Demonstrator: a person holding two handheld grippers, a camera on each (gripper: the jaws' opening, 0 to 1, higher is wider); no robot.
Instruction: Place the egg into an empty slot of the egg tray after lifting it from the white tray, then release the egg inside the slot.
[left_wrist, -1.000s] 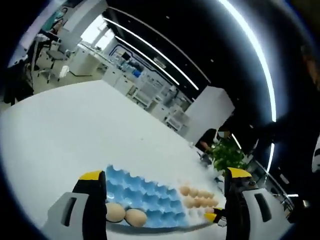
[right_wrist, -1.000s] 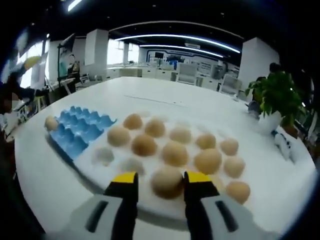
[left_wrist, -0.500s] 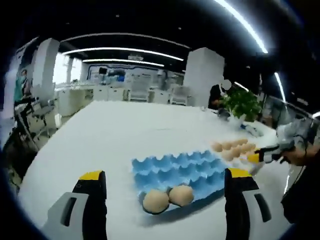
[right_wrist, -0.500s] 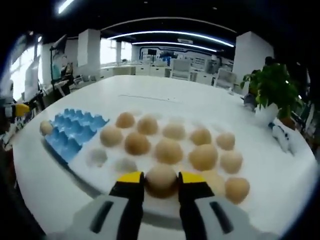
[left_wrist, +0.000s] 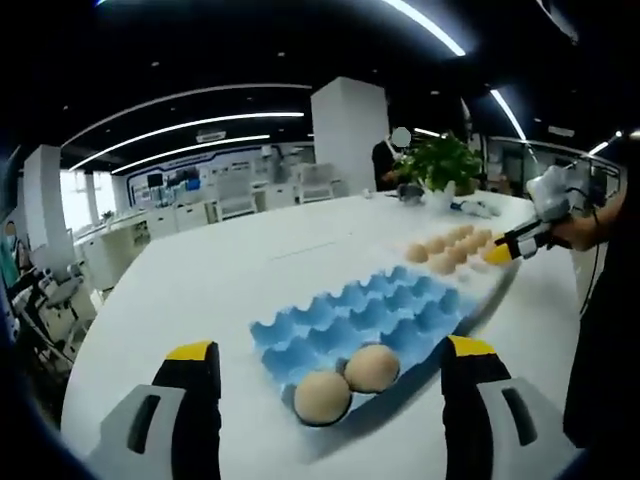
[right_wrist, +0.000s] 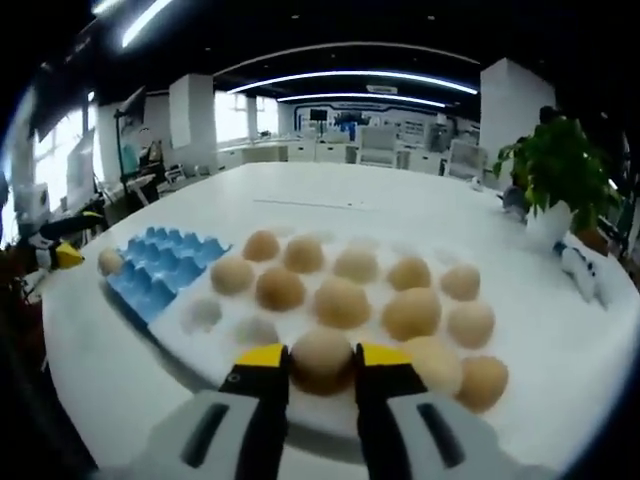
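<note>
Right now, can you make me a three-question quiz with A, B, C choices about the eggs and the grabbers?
1. Where is the egg that the right gripper holds?
A. over the white tray
B. in the plant
C. on the floor

2. How many eggs sit in the blue egg tray?
A. none
B. two
C. six

3. The left gripper is:
A. shut on an egg
B. open
C. holding a cup

Answers: 1 A, its jaws pinch it at the tray's near edge. 2 B, two lie at the near end. 3 B, jaws wide apart, holding nothing.
</note>
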